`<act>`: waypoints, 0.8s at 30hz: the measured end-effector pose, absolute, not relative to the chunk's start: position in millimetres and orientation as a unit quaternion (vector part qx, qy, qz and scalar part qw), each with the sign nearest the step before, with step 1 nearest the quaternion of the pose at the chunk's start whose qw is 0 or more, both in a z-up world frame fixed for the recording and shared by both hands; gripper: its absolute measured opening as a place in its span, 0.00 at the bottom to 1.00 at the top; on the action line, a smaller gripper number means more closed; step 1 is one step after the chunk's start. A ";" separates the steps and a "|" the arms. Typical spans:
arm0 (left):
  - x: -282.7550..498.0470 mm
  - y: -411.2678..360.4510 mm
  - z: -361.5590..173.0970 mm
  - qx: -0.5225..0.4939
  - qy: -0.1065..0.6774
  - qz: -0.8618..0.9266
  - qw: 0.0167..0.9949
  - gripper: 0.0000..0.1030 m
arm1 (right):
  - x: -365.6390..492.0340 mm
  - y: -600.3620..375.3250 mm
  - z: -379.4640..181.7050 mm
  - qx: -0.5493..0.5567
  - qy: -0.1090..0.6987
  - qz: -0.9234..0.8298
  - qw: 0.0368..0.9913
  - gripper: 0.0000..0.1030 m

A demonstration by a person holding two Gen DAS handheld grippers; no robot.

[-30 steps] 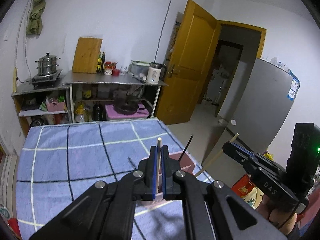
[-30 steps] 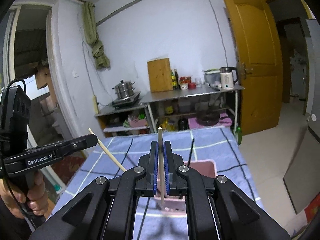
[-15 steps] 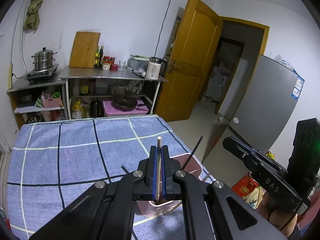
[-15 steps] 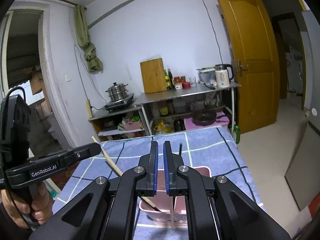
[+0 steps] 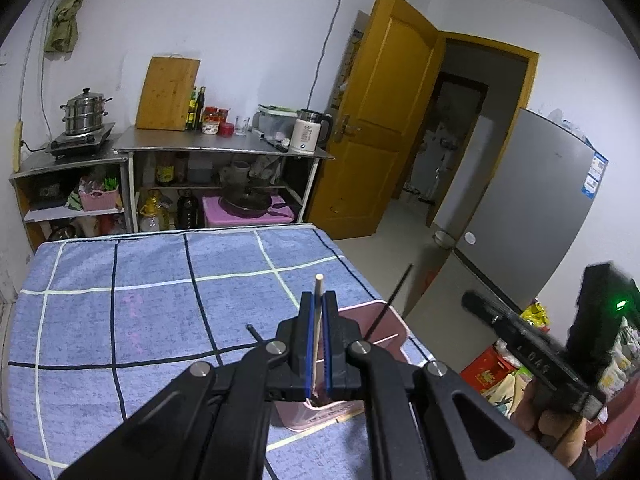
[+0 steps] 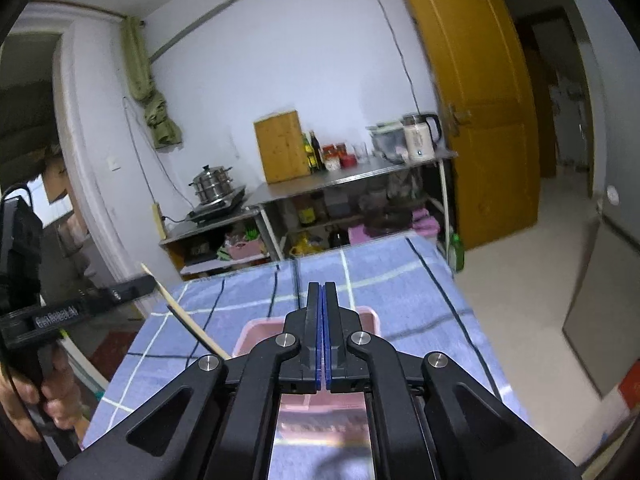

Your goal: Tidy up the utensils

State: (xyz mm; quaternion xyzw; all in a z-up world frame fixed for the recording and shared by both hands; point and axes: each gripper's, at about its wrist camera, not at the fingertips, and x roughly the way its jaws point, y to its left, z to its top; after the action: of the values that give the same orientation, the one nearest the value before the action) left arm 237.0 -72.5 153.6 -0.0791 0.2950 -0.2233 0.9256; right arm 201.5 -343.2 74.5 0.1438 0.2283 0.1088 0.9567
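My left gripper [image 5: 319, 296] is shut on a wooden chopstick [image 5: 319, 280] that stands upright between the blue pads, its lower end over the pink container [image 5: 394, 326]. Two black chopsticks [image 5: 390, 304] lean out of that container. The right gripper [image 6: 322, 286] is shut with nothing between its pads, just above the pink container [image 6: 256, 328]. In the right wrist view the left gripper [image 6: 146, 282] shows at the left, and its wooden chopstick [image 6: 176, 304] slants down toward the container. The right gripper [image 5: 472, 302] appears blurred at the right of the left wrist view.
A blue checked cloth [image 5: 120, 312] covers the table, whose right edge drops to the floor beside the container. Behind stand a metal shelf [image 5: 224, 148] with a kettle and cutting board, a yellow door [image 5: 384, 120] and a grey fridge [image 5: 532, 208].
The right gripper let its wooden chopstick go into the pink container, then shut empty and moved down closer to it. The left gripper sank a little, still holding its chopstick.
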 end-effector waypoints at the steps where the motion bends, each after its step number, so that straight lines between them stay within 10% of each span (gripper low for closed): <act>1: 232.1 -72.8 157.3 -0.078 0.289 -0.226 0.927 0.04 | 198.9 -347.6 70.5 0.144 0.231 0.103 0.957 0.00; 24: 192.9 -59.2 178.5 -0.077 0.255 -0.254 0.930 0.04 | 225.2 -420.1 -91.9 0.255 0.449 -0.041 0.855 0.20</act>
State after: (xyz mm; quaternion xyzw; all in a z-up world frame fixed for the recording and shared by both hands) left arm 192.9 -59.2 178.5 -0.0766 0.2552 -0.2536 0.9299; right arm 225.2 -420.1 -91.9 0.2551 0.4489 -0.0415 0.8554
